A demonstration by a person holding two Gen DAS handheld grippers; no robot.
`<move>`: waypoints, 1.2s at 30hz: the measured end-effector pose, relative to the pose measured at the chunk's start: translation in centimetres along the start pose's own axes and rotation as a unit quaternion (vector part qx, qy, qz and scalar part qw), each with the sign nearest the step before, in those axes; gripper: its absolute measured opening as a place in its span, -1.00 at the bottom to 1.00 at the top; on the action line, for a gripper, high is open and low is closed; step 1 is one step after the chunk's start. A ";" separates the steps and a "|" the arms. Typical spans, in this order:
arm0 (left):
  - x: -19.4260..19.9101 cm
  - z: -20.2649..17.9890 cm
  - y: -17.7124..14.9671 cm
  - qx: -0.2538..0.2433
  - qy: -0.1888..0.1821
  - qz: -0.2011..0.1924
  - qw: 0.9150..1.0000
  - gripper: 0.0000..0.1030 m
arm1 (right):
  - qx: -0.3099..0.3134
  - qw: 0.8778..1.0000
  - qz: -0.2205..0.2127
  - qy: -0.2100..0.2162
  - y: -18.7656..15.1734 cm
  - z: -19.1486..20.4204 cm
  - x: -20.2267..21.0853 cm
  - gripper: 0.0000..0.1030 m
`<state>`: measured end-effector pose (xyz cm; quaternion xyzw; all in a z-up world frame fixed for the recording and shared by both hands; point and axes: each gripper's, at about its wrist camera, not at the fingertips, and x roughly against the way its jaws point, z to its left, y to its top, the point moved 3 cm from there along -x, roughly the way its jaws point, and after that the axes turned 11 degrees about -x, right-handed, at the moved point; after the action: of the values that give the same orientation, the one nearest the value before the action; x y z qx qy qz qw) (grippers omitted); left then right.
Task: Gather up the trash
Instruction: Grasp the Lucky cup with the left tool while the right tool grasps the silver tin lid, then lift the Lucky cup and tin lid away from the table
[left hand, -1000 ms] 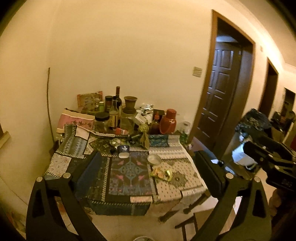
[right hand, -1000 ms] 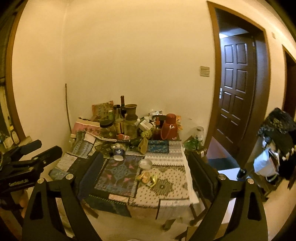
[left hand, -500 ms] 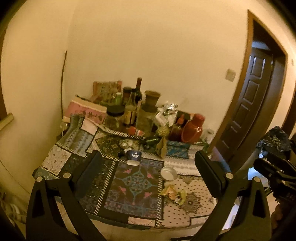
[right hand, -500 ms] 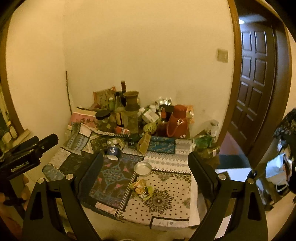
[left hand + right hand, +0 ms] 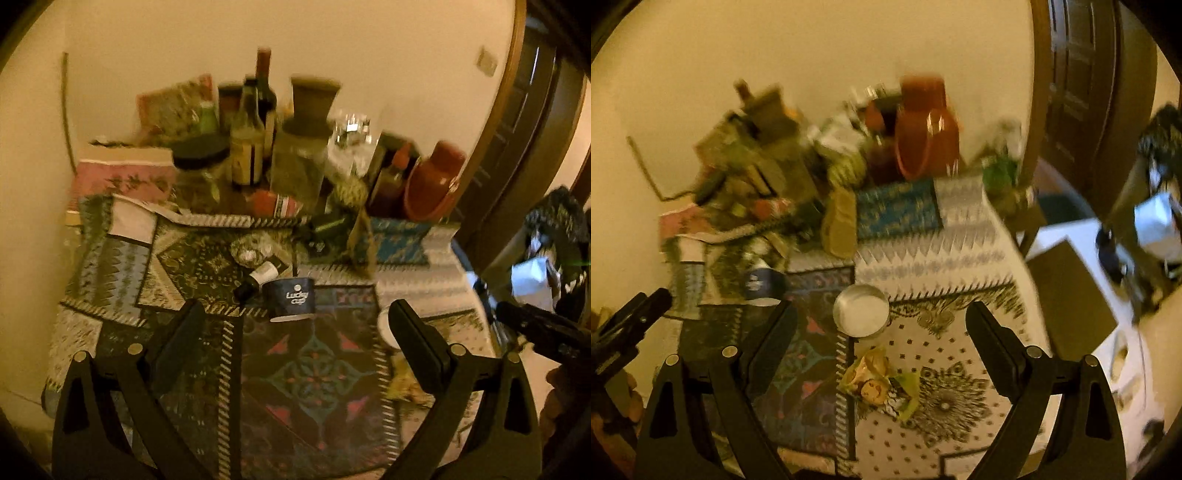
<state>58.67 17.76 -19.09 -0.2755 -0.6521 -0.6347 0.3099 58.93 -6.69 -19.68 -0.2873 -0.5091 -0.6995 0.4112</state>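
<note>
A dark blue paper cup (image 5: pixel 291 300) marked "Lucky cup" lies upside down on the patterned tablecloth (image 5: pixel 314 384), just beyond my open left gripper (image 5: pixel 295 317). A small bottle (image 5: pixel 258 278) lies beside it. In the right wrist view a crumpled yellow-green wrapper (image 5: pixel 882 384) lies between the fingers of my open right gripper (image 5: pixel 881 321), with a round foil dish (image 5: pixel 860 311) just beyond it. The blue cup (image 5: pixel 762 284) shows at the left there. Both grippers hover above the table and hold nothing.
Bottles (image 5: pixel 251 140), jars (image 5: pixel 199 166), a red flask (image 5: pixel 434 184) and boxes crowd the back of the table against the wall. A brown door (image 5: pixel 1082 92) stands at the right. A bag-laden stand (image 5: pixel 1156 221) is right of the table.
Both grippers have moved in over the table and tipped downward. The cup, foil dish and wrapper now sit much closer, at the fingertips.
</note>
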 end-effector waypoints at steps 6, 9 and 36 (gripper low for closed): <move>-7.7 1.1 -0.2 0.009 -0.039 0.064 0.997 0.76 | -0.055 0.995 0.076 -0.021 -0.6 -1.4 -8.3 0.51; -10.9 1.0 -0.8 0.014 -0.055 0.092 0.994 0.72 | -0.073 0.991 0.110 -0.022 -1.1 -2.1 -11.0 0.16; -15.2 0.3 -1.0 0.020 -0.069 0.118 0.990 0.22 | -0.007 0.997 0.066 -0.044 0.7 -0.2 -11.1 -0.94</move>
<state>67.85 18.48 -31.19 -0.3870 -0.6475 -0.5601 0.3424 65.07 -3.84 -28.46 -0.3538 -0.5016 -0.6611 0.4315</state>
